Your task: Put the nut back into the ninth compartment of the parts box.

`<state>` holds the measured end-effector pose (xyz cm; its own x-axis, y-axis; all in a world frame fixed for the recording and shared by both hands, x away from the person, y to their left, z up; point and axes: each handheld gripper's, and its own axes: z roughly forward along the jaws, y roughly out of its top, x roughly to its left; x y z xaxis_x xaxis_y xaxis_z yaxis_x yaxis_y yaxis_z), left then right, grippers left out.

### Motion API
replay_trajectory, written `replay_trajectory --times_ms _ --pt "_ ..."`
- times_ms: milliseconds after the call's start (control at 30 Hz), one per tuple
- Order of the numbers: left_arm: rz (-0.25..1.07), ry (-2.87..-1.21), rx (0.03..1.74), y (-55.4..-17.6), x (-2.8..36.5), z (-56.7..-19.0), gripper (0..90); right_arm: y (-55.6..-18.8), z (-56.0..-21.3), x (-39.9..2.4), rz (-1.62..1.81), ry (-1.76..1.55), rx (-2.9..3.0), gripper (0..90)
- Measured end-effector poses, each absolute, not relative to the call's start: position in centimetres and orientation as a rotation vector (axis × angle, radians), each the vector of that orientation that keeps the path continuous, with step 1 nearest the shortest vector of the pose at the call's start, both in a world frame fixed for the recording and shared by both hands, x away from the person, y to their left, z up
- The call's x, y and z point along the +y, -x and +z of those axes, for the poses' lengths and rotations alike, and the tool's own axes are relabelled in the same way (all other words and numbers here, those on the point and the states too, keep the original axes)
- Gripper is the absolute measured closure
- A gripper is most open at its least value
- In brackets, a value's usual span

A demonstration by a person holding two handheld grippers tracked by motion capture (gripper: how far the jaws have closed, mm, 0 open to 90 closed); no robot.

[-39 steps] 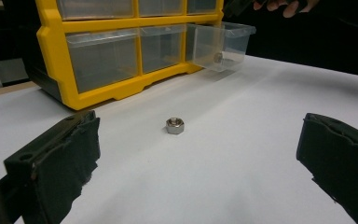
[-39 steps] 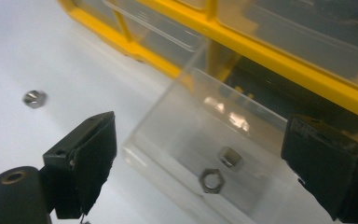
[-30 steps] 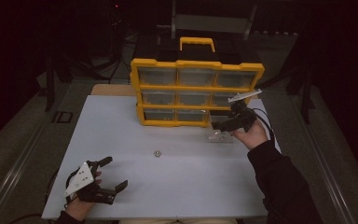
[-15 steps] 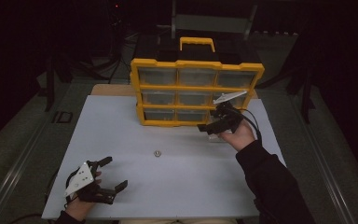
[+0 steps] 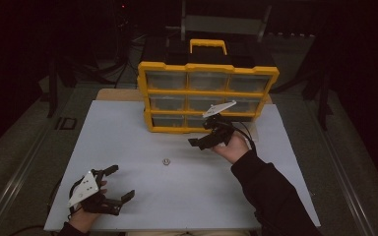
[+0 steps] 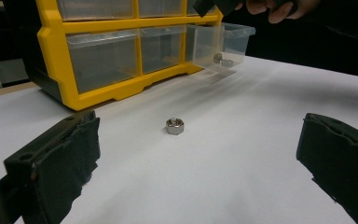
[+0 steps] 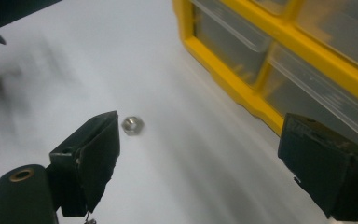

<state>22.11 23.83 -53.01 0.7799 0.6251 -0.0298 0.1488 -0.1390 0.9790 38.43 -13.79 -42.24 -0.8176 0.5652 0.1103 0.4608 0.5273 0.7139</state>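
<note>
White rectangular table top (image 5: 128, 128) bearing, at its far edge, a yellow plastic parts organiser with clear drawers (image 5: 207, 96); one clear plastic drawer (image 6: 221, 42) at the lower row stands pulled out, with two small metal pieces lying in it. Right gripper (image 5: 199, 142) hangs above the table just in front of the organiser, tilted toward the table's middle, jaws wide apart and empty. Left gripper (image 5: 115, 186) rests at the near left corner of the table, jaws likewise spread and holding nothing. A small silver hexagonal steel nut (image 5: 166, 161) lies flat on the bare table near its centre, well apart from both grippers; in the right gripper view it sits just beyond the left jaw tip (image 7: 133, 124). Judged step: approach to pick up the nut, the open drawer being its likely destination. The next move calls for lowering the right gripper until the nut lies between the jaws, then closing squarely across two opposite flats, since so low a piece may slip or skid on the smooth surface
</note>
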Motion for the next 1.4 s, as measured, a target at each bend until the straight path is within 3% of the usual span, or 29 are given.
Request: replay_trajectory --times_ms 1133,1400 --pt "0.457 -1.69 0.61 -22.1 23.8 -53.0 0.0 -37.5 -49.1 -6.9 1.101 -0.698 2.804 16.4" --pt "0.456 -1.688 0.61 -22.1 23.8 -53.0 0.0 -37.3 -50.5 -5.9 1.063 -0.673 2.834 22.8"
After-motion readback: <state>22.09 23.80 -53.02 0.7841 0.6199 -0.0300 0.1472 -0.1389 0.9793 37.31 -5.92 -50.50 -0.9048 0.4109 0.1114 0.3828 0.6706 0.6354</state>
